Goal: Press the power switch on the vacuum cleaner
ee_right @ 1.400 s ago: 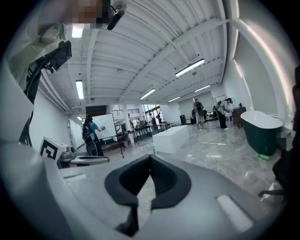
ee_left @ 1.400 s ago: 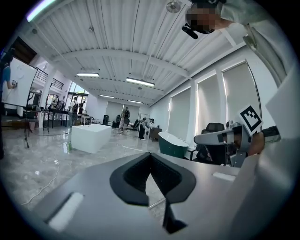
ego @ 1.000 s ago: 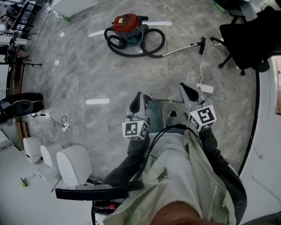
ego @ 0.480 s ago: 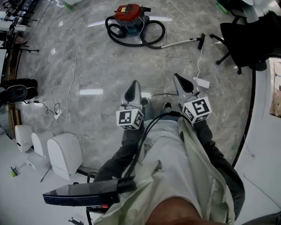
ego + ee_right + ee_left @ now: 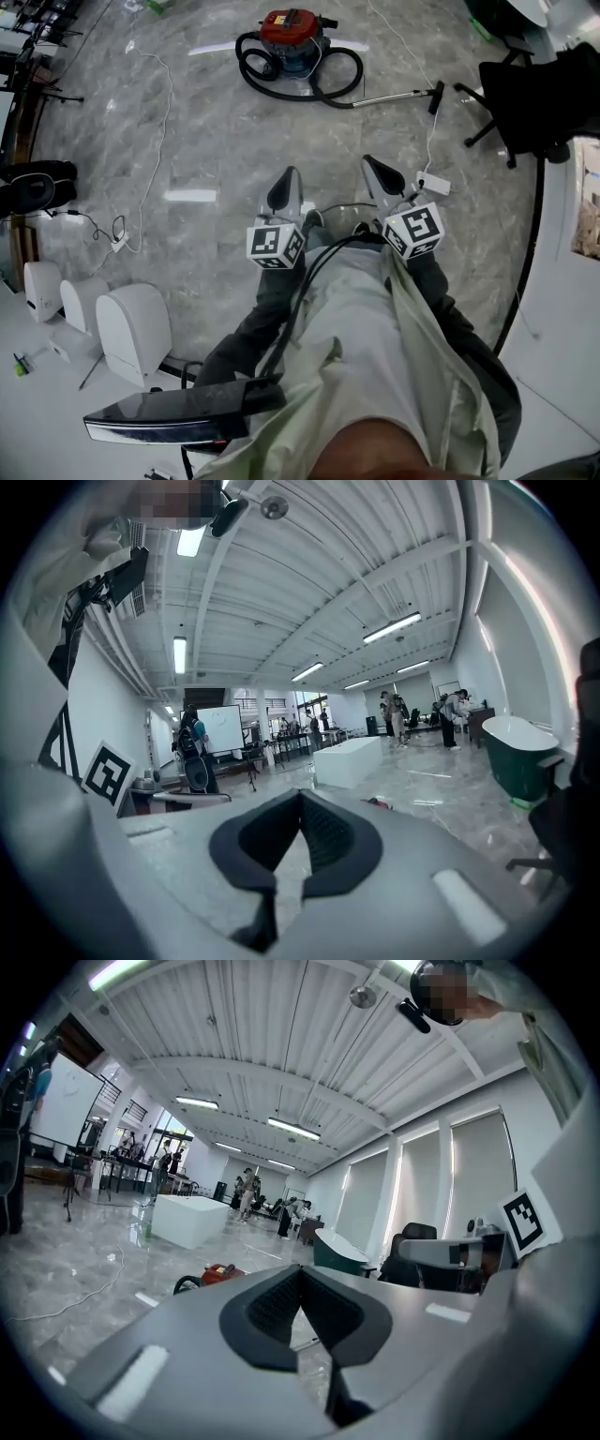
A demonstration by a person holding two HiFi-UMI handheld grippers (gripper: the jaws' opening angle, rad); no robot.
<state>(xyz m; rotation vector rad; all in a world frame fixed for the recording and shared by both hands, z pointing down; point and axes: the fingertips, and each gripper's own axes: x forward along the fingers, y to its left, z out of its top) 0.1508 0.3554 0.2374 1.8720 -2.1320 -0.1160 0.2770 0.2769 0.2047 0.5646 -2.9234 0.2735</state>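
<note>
Since the vacuum (image 5: 292,36) sits well ahead on the floor (image 5: 206,141), a rigid, likely heavy canister, its switch probably needs one firm tip-press; left claw (image 5: 286,186) and right claw (image 5: 374,171) are closed, empty.

We read no words, brands or numbers anywhere. The only print is the black-and-white square markers (image 5: 267,243) on the white plastic cubes (image 5: 413,231) of the left gripper (image 5: 290,174) and the right gripper (image 5: 368,161), and they carry no legible letters.
</note>
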